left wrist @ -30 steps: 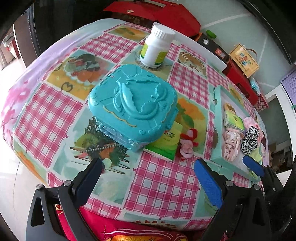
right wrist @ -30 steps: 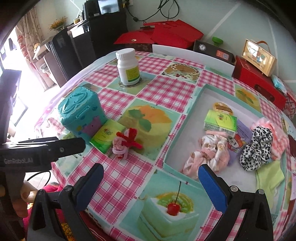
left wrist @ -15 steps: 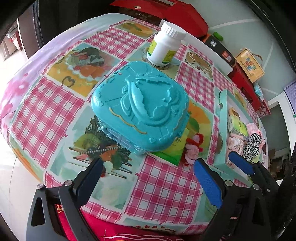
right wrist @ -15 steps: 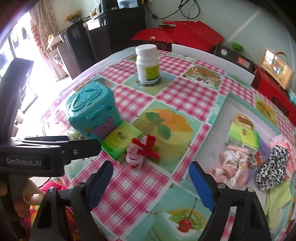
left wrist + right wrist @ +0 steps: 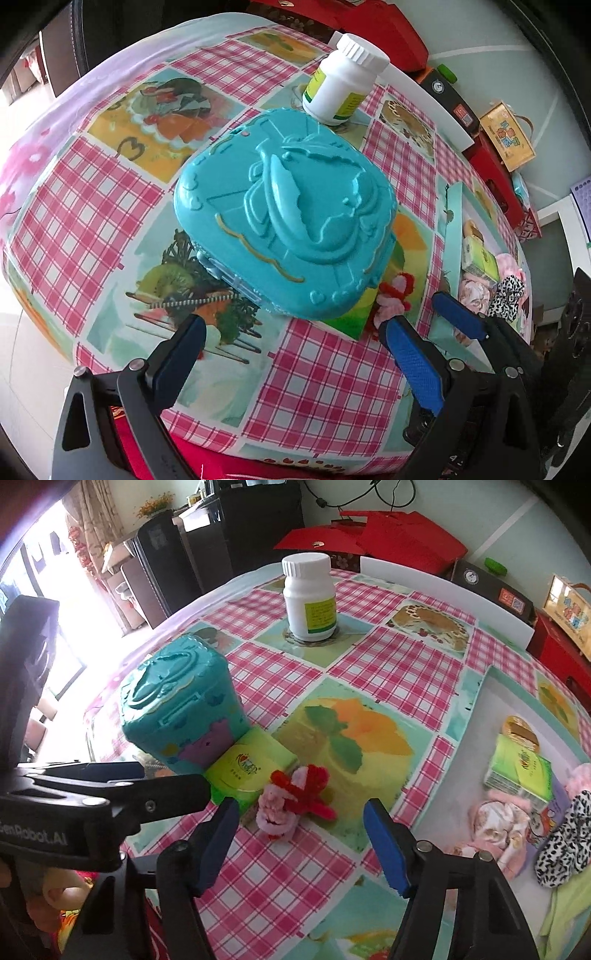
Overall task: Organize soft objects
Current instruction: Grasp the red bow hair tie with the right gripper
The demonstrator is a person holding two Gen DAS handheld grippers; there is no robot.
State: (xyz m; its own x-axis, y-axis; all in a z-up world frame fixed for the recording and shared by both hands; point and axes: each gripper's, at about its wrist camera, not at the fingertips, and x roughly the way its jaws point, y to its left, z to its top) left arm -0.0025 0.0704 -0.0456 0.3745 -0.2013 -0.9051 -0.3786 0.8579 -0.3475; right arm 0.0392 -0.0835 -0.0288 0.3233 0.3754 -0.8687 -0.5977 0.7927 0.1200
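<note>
Right now both grippers hang spread wide over the checked tablecloth (image 5: 399, 672), and neither one holds or touches anything. In the right wrist view, the right gripper (image 5: 301, 821) has its blue-padded fingers (image 5: 384, 843) set well apart, and the red-and-pink fuzzy toy (image 5: 291, 801) lies on the cloth in line with the gap, just ahead of the tips and nearer the left-hand pad. That toy rests just beside a green packet (image 5: 251, 766), which is tucked against the base of the teal plastic box (image 5: 181, 709). Farther back a white bottle (image 5: 310, 598) stands upright on the cloth. To the right sits the teal tray (image 5: 476, 716), holding a pink floral scrunchie (image 5: 498, 823), a leopard-print scrunchie (image 5: 565, 845) and a second green packet (image 5: 521, 771); a light green cloth (image 5: 565, 912) lies at the near right edge, though whether it is inside the tray cannot be told. In the left wrist view, the left gripper (image 5: 291, 341) is equally unclenched, its fingers (image 5: 417, 363) hovering on the near side of the teal plastic box (image 5: 284, 229), apart from it. The right gripper's blue tip (image 5: 458, 315) shows at the right of that view, close to the fuzzy toy (image 5: 391, 299), which peeks out beside the box.
</note>
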